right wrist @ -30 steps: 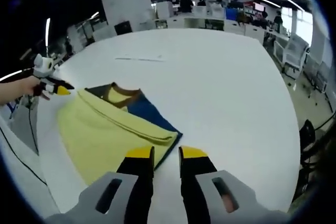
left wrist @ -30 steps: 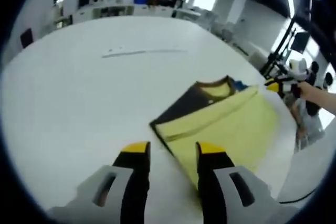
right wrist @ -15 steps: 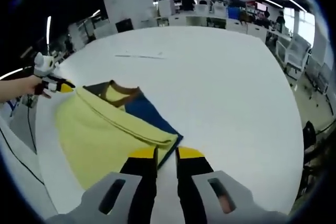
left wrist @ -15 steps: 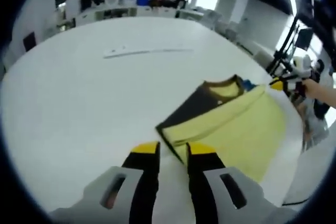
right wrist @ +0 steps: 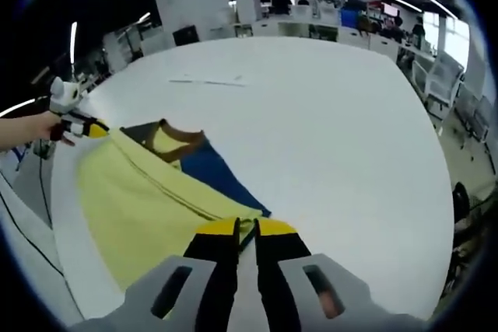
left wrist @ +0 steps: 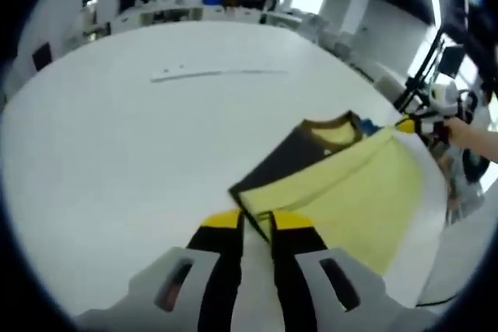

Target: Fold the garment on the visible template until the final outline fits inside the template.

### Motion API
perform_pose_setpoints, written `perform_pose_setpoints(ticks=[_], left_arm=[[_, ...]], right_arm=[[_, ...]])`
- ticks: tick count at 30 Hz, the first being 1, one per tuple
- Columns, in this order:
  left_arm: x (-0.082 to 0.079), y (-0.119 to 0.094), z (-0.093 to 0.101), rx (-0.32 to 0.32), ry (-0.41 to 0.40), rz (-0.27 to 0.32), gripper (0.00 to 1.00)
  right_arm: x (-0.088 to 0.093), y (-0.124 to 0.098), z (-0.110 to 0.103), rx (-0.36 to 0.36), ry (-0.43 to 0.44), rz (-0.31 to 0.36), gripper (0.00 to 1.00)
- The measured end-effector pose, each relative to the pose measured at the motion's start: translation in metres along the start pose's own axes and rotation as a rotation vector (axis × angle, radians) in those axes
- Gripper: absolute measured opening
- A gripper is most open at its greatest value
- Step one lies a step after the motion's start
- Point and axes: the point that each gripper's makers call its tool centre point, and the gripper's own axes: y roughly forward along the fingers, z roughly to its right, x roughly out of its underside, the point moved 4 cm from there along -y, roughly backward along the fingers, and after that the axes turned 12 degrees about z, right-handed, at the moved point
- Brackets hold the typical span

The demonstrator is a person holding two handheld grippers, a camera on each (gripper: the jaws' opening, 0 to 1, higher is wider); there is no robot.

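A yellow garment [left wrist: 358,192] with a dark blue part and a brown collar [left wrist: 331,124] lies on the white table [left wrist: 117,153], its yellow layer folded over. My left gripper [left wrist: 256,220] is shut on the garment's near corner. The right gripper [left wrist: 411,124], held by a hand, pinches the far end of the same yellow edge. In the right gripper view the garment [right wrist: 132,200] stretches leftward, and my right gripper [right wrist: 246,228] is shut on its near corner beside the blue part [right wrist: 214,180]. The left gripper [right wrist: 87,127] grips the far corner.
A thin grey strip [left wrist: 214,75] lies farther back on the table, also seen as a strip [right wrist: 206,83] in the right gripper view. Desks, chairs and people stand behind the table. A cable [right wrist: 27,235] hangs past the table edge at left.
Both pairs of jaws have narrowed from apart to shut on the garment's corners. In the right gripper view the yellow edge now runs taut and slightly raised.
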Motion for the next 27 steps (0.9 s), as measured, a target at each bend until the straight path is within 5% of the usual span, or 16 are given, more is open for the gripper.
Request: perform_pose_setpoints(ticks=[8,16,27], left_arm=[[-0.0003,0.0031,-0.0011,0.005,0.010,-0.005,0.00],[0.0006,0.0046,-0.0013,0.002,0.009,-0.014,0.00],[-0.0002,0.0050,-0.0014,0.003,0.001,-0.013,0.00]], right_arm=[[0.0014,0.0028,-0.0004,-0.008,-0.003,-0.004,0.03],[0.0063,-0.0001,0.0009,-0.007,-0.004,-0.028,0.10],[0.0051,0.0064,0.0010,-0.005,0.006,-0.015,0.03]])
